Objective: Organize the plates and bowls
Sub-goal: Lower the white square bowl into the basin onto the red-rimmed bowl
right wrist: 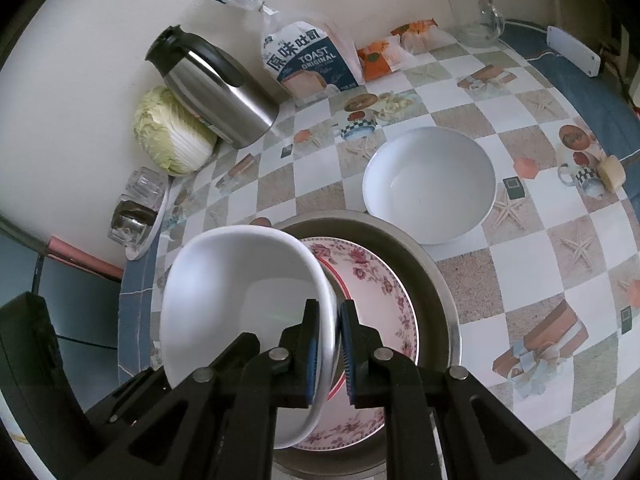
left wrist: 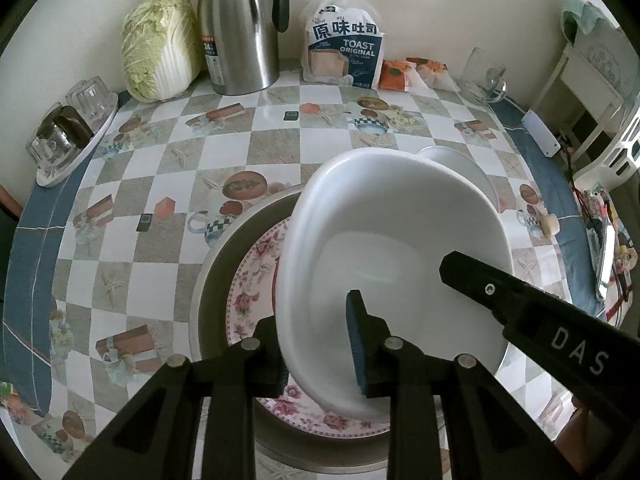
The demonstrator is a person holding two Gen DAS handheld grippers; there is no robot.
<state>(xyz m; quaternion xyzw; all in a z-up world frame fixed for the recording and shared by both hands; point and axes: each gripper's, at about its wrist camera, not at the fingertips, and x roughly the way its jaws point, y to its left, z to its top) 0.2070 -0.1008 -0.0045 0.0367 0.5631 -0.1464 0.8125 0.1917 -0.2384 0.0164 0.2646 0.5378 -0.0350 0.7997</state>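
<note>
Along the tabletop's (right wrist: 520, 256) back edge, from left: glasses on tray (left wrist: 60, 140), cabbage (left wrist: 160, 44), steel flask (left wrist: 240, 28), toast bag (left wrist: 344, 48), glass mug (left wrist: 484, 76). Near the front edge: metal basin (right wrist: 436, 280) holding floral plate (right wrist: 380, 284); above it, tilted white bowl (right wrist: 240, 292). Left gripper (left wrist: 320, 344): jaws straddling the bowl's near rim, slightly apart, grip uncertain. Right gripper (right wrist: 330, 344): clamped tight on the opposite rim. Right of basin: second white bowl (right wrist: 430, 184), empty.

The checkered tablecloth-covered table (right wrist: 520, 264) carries a metal basin (right wrist: 436, 280), white bowl (right wrist: 430, 184), thermos (right wrist: 216, 92), cabbage (right wrist: 172, 132) and toast bag (right wrist: 308, 64).
</note>
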